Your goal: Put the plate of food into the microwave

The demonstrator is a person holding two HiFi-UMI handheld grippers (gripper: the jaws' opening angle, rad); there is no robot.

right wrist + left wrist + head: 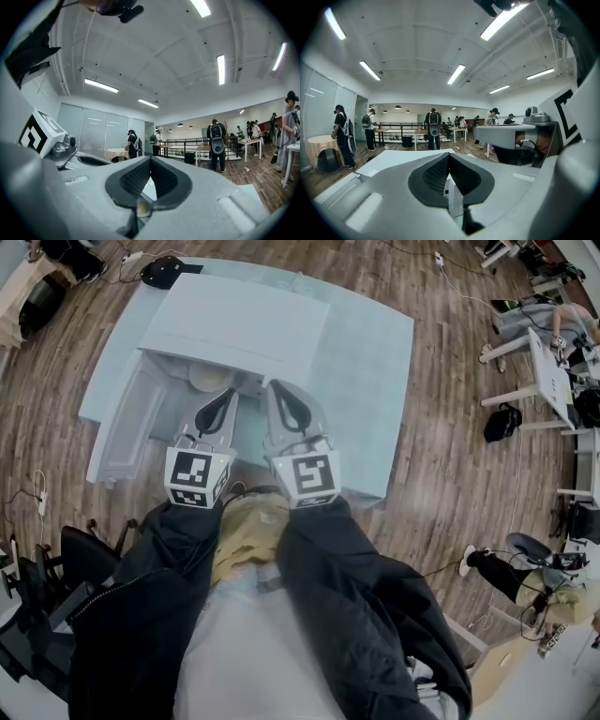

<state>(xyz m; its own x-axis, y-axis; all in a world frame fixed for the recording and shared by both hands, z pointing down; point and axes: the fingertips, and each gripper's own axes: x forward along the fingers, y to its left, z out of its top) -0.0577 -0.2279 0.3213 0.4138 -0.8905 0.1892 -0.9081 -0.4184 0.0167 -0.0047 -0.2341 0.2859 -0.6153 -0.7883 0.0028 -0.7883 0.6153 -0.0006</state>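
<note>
Your left gripper had its jaws closed, with the pads meeting at the tips and nothing between them. Your right gripper was the same: jaws shut together and empty. A pale yellowish patch showed low in the gap behind the right pads; I couldn't tell what it was.

In the head view you held both grippers side by side, close but apart. The left gripper and right gripper both pointed away from you toward the microwave. Their marker cubes sat near your chest, and your black sleeves ran back from them.

The plate of food sat inside the microwave, in the open cavity, just beyond the left gripper's tip and not touching it. Only part of the plate showed under the microwave's top edge. The microwave door hung open to the left.

The microwave stood on the left part of a light blue table, with its front toward you. The table stood on a wood floor.

Farther out, desks and seated people were off to the right. In the left gripper view, standing people with backpacks were on the far side of the room.
</note>
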